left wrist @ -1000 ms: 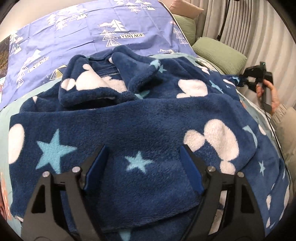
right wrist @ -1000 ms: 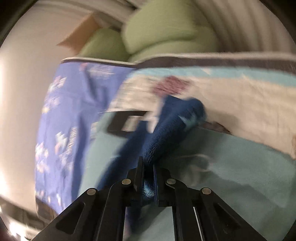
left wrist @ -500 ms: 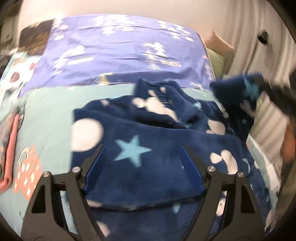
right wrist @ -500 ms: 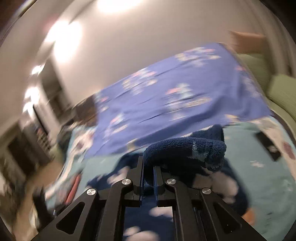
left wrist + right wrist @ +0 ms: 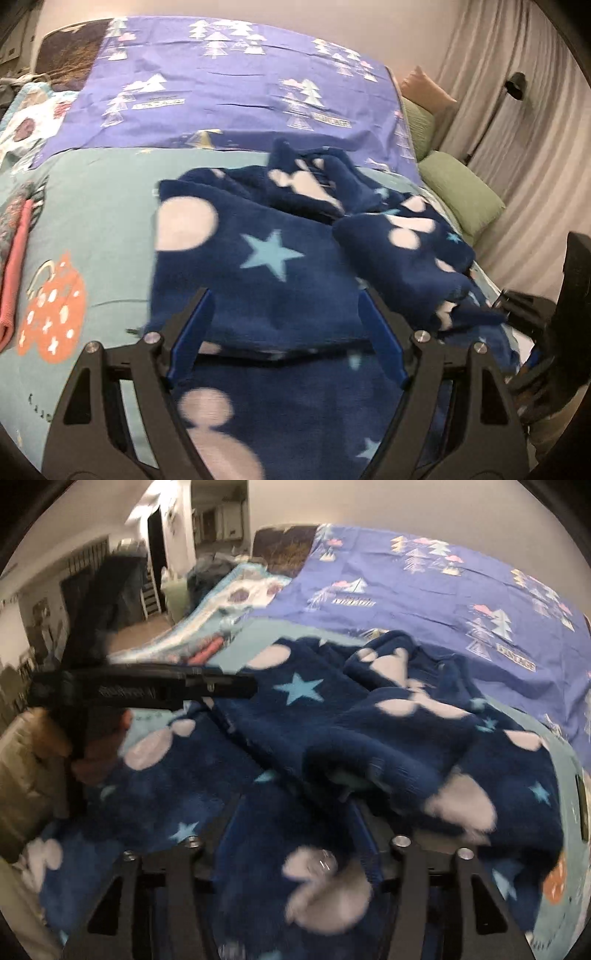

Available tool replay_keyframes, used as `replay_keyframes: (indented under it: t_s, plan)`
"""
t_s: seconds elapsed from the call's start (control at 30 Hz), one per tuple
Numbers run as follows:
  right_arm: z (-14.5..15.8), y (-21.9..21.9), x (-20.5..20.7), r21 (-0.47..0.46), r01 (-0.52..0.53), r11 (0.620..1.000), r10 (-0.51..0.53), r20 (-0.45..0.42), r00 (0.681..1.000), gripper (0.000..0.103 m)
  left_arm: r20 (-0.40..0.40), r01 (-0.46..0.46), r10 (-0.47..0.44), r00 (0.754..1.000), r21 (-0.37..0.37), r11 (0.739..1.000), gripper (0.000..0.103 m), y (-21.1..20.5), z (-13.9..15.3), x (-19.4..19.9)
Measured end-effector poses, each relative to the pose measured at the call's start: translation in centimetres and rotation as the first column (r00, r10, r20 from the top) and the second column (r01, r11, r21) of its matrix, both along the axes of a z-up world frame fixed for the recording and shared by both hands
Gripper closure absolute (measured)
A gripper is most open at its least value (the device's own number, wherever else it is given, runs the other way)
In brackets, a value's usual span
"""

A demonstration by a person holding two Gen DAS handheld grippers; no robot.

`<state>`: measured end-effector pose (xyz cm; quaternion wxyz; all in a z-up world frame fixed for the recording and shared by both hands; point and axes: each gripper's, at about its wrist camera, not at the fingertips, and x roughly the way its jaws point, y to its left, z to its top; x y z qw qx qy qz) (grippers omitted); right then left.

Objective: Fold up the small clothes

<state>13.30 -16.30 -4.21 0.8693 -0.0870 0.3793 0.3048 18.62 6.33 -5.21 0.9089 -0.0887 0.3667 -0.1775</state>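
- Right hand-held gripper (image 5: 297, 834): jaws have just been opening, now apart over the navy fleece garment (image 5: 369, 738), which lies between them, unpressed.
- Left hand-held gripper (image 5: 286, 325): spread wide above the garment's folded edge, grasping nothing.
- Garment lies on the bed (image 5: 96, 206), just before the purple sheet (image 5: 229, 88).

The navy fleece garment with white spots and pale blue stars (image 5: 266, 266) looks thick, fuzzy and matt. The purple cotton sheet with tree prints (image 5: 229, 85) behind it is smooth and thin. The left tongs (image 5: 284, 343) are matt black plastic with shiny metal screws.
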Motion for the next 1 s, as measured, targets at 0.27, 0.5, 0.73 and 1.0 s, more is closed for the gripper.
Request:
replay_keyframes:
  t_s: [0.27,0.5,0.73,1.0]
  plan:
    - [2.0,-9.9,0.8,0.134,0.413,0.901,-0.41,-0.05,0.911,0.034,0.083,0.242,-0.259,0.962,0.176,0.954,0.023,-9.7,1.3,-1.1]
    - [0.6,-14.0,0.4,0.204,0.543,0.815,-0.515,-0.177,0.839,0.034,0.116,0.11,-0.181,0.977,0.452,0.885,0.088,-14.2,0.9,1.2]
    - [-0.2,-14.6,-0.5,0.195,0.549,0.812,-0.521,-0.179,0.834,0.034,-0.116,-0.177,0.179,0.977,0.024,0.984,0.058,-1.3,-0.1,2.3]
    - [-0.7,-13.8,0.0,0.195,0.54,0.819,-0.504,-0.206,0.839,0.034,-0.248,-0.167,0.132,0.96,-0.128,0.978,0.035,0.9,-2.4,3.4]
